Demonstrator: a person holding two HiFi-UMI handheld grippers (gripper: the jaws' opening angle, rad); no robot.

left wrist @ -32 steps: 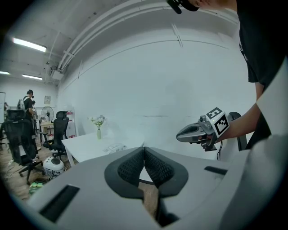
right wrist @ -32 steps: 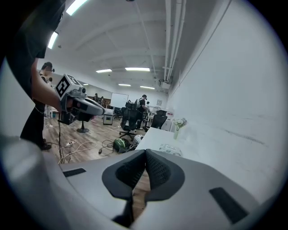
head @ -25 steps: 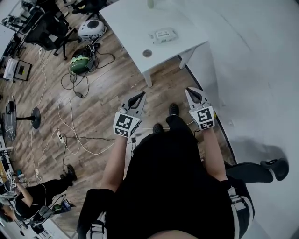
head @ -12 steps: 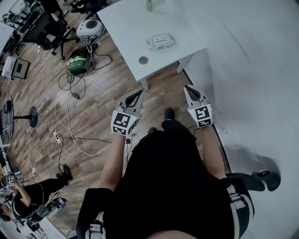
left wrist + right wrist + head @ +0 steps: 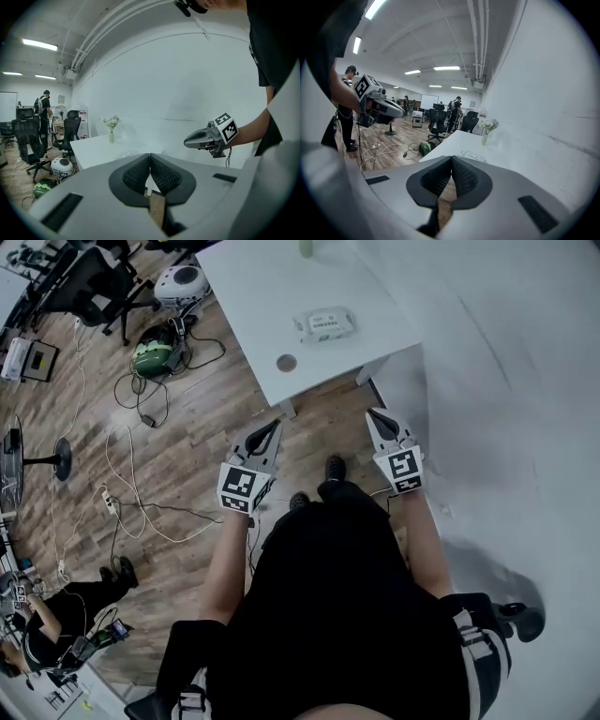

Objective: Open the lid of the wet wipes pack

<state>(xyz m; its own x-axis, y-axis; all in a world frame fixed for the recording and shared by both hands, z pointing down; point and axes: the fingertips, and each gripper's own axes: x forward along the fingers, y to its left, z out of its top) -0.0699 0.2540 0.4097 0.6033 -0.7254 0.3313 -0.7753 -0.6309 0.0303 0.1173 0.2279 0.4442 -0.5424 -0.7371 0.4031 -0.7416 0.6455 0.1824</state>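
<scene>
Jaws together: left gripper (image 5: 277, 426), right gripper (image 5: 373, 414) — wipes pack (image 5: 323, 324) apart; flowers (image 5: 111, 123), gripper views only.

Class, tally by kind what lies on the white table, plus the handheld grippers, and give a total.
Wet wipes pack: 1
Vase of flowers: 1
Round disc: 1
Grippers: 2 (left gripper, right gripper)
Total: 5

White desk (image 5: 253, 306) against a white wall (image 5: 506, 381), round cable hole (image 5: 287, 363) near the front corner, small vase of flowers (image 5: 111, 135) at the far end. On the wooden floor (image 5: 187, 456) beside it: green bag (image 5: 155, 357), loose cables (image 5: 141, 512), black office chair (image 5: 89, 292).
</scene>
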